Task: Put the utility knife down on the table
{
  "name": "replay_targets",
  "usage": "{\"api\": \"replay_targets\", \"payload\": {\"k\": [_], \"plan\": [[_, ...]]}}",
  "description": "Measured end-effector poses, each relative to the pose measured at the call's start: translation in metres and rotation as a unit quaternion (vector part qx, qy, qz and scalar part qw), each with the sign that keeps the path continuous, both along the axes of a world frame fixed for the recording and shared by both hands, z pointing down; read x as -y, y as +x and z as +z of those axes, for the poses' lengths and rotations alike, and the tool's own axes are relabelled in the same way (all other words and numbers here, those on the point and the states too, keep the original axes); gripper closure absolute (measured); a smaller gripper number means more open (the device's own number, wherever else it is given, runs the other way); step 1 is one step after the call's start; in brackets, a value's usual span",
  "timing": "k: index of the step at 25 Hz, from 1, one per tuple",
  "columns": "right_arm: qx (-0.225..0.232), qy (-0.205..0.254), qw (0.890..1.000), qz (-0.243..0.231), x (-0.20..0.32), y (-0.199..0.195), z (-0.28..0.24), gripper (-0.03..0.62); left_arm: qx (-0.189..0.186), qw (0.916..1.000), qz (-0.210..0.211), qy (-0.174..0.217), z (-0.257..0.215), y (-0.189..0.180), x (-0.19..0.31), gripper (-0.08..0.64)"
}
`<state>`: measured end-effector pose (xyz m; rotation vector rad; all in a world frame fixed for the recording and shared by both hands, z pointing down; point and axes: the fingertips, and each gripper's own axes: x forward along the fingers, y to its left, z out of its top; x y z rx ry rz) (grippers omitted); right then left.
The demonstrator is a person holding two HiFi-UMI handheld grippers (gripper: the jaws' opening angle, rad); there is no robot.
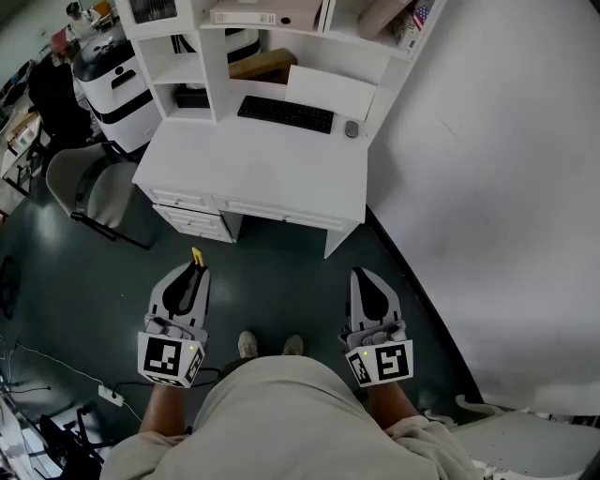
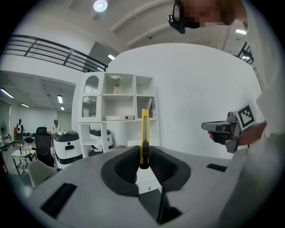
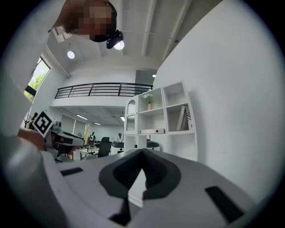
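Note:
A yellow utility knife point(image 2: 144, 133) stands upright between the black pads of my left gripper point(image 2: 143, 155), which is shut on its lower end. From the head view the left gripper point(image 1: 194, 269) is held over the dark floor in front of the white table point(image 1: 253, 169), with the knife's yellow tip point(image 1: 196, 255) poking out ahead of it. My right gripper point(image 1: 360, 279) hovers level beside it, to the right. In its own view the right gripper point(image 3: 142, 155) has its jaws together with nothing between them.
On the table lie a black keyboard point(image 1: 285, 113) and a mouse point(image 1: 352, 129), under white shelves point(image 1: 272, 23). A grey chair point(image 1: 89, 187) stands left of the table and a white wall point(image 1: 497, 187) runs along the right. Cables point(image 1: 56, 370) lie on the floor at left.

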<state>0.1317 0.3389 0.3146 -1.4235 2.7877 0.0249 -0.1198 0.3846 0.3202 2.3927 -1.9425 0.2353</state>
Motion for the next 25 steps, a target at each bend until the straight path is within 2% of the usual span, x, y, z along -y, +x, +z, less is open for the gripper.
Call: {"api": "replay_targets", "payload": {"k": [18,25], "plan": [[0.011,-0.015,0.999,-0.032,0.020,0.044,0.015,0.589,0.012,0.9994,-0.031,-0.006,0.003,0.038,0.013,0.497],[0.010,-0.020,0.999,-0.043,0.027,0.051,0.026,0.589,0.017,0.9988,-0.044,-0.010,0.009,0.042,0.018,0.497]]}}
